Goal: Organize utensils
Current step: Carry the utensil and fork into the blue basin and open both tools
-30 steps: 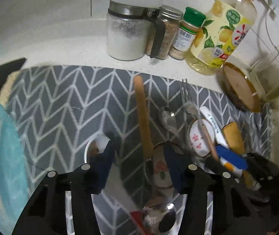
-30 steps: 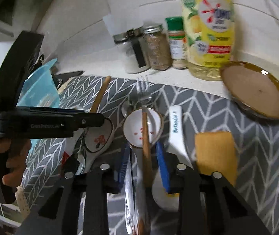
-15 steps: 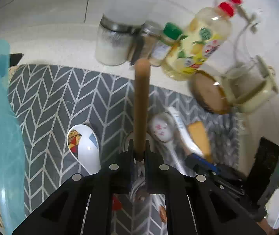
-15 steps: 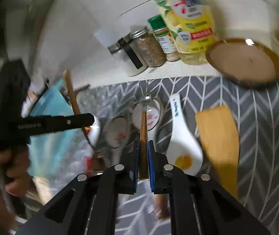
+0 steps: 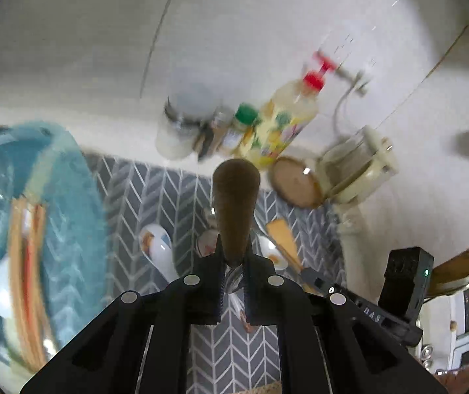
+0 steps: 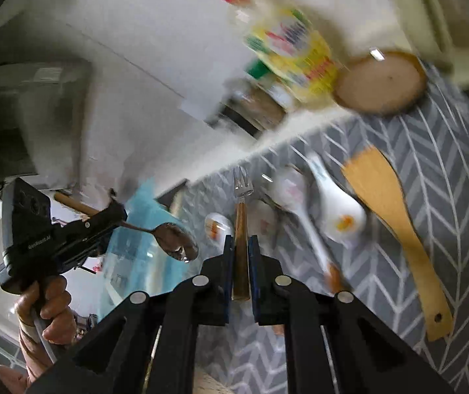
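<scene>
In the left wrist view my left gripper is shut on the wooden handle of a spoon, held in the air above the grey chevron mat. The right wrist view shows that spoon's metal bowl sticking out of the left gripper, which a hand holds. My right gripper is shut on a wooden-handled fork, tines pointing away, also lifted off the mat. A wooden spatula and three white ceramic spoons still lie on the mat.
A blue dish tub with plates stands at the left. Along the back wall stand jars, a yellow bottle, a brown plate and a cream container.
Both grippers closed, the left on the wooden-handled spoon, the right on the fork, and lifted them off the mat. The right gripper also rolled, tilting its view.
</scene>
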A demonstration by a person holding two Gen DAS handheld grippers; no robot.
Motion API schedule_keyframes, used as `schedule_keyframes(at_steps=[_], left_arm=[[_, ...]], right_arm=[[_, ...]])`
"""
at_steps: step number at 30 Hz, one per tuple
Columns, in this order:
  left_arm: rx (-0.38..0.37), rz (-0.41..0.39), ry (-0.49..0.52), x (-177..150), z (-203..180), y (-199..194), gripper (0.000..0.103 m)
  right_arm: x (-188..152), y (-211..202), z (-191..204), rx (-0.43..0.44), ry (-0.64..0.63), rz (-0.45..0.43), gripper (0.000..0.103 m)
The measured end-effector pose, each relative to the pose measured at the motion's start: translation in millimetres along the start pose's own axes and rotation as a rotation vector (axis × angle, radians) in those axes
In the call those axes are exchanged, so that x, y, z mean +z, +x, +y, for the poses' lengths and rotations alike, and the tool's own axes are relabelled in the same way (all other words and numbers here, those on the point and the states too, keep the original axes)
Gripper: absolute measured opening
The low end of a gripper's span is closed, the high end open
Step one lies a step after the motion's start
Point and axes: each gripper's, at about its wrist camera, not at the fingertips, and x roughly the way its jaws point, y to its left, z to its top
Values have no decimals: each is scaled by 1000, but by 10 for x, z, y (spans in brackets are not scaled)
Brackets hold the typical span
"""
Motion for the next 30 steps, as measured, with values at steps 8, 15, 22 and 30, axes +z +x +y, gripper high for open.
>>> schedule_keyframes(at_steps=[8,15,22,30], left_arm=[[138,23,130,78,607,-988,10],[206,287,141,-211,1669,-968,10],[152,445,138,-208,2223,-303,10],[140,433,107,0,2359,137,15]], right_arm=[[13,422,1266,134,-145,24,9],[-419,1370,1801,54,-122,178,9],[-645,2125,2128,-233,-246,241,9],[-937,2435,2266,-369,-371,359,10]])
